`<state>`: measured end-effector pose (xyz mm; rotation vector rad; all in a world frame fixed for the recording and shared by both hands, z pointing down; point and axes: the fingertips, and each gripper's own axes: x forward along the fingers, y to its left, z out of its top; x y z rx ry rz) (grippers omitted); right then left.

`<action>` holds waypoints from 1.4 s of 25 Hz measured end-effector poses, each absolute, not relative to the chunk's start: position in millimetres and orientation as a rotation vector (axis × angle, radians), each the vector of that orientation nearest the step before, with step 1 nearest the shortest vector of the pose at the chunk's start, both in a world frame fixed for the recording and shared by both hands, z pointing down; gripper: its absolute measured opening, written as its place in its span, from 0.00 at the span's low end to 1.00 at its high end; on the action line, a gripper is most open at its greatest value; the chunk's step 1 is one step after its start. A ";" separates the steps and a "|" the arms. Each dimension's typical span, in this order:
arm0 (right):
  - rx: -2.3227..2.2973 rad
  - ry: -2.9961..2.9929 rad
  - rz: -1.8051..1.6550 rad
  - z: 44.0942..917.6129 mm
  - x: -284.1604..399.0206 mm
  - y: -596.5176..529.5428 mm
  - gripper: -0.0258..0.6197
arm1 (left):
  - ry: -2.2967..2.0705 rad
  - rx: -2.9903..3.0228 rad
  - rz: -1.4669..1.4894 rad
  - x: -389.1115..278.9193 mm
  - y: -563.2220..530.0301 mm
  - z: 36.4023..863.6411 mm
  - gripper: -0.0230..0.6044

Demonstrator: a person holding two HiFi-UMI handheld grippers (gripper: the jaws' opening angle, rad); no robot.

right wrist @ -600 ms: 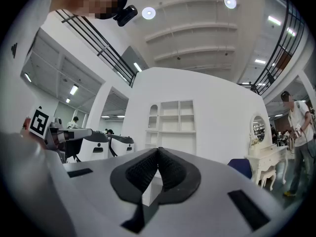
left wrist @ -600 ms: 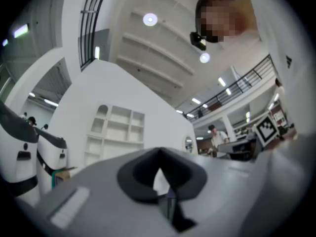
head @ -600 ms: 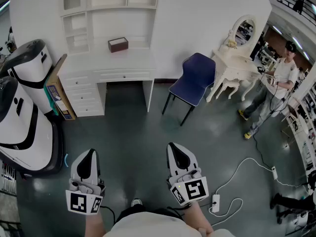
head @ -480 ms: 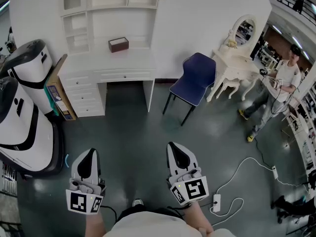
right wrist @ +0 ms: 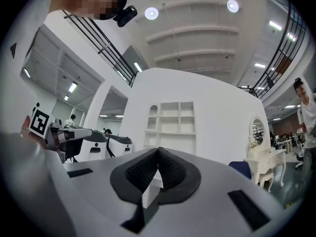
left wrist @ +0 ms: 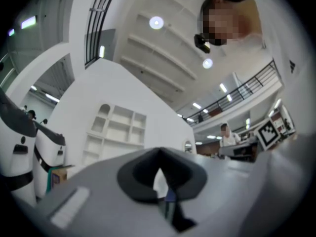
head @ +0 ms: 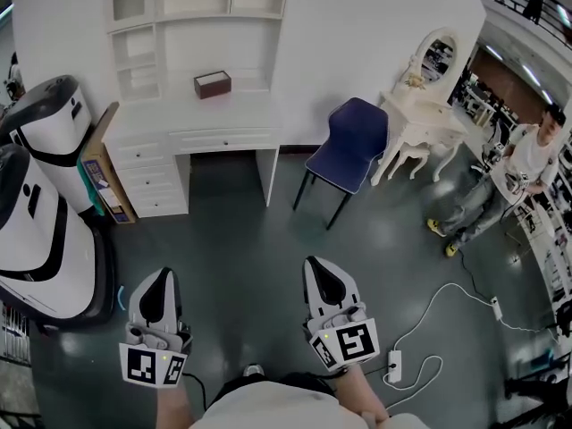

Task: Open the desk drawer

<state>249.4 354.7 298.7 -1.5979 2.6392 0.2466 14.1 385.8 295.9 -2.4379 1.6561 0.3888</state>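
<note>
Drawer sits closed under the white table, well off across the floor. Left gripper and right gripper have barely budged, fingers pressed together on nothing. Only the bystander has wandered, so the approach looks unstarted.

A big test hall staged as a bedroom: white wooden desk with shelves, navy padded chair, cream mirrored dressing table, bulky white-and-black robots parked alongside.
</note>
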 end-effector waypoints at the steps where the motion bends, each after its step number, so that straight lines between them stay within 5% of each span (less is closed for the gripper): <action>1: -1.604 2.634 0.250 298.4 248.0 355.4 0.04 | 1.652 -2.442 0.391 12.5 385.4 296.3 0.05; 19: -1.576 2.693 0.171 316.7 226.4 291.4 0.04 | 1.713 -2.436 0.406 -14.4 334.6 316.1 0.05; 35: -1.389 2.688 0.190 297.0 173.9 78.8 0.04 | 1.812 -2.246 0.345 -67.8 163.4 286.8 0.05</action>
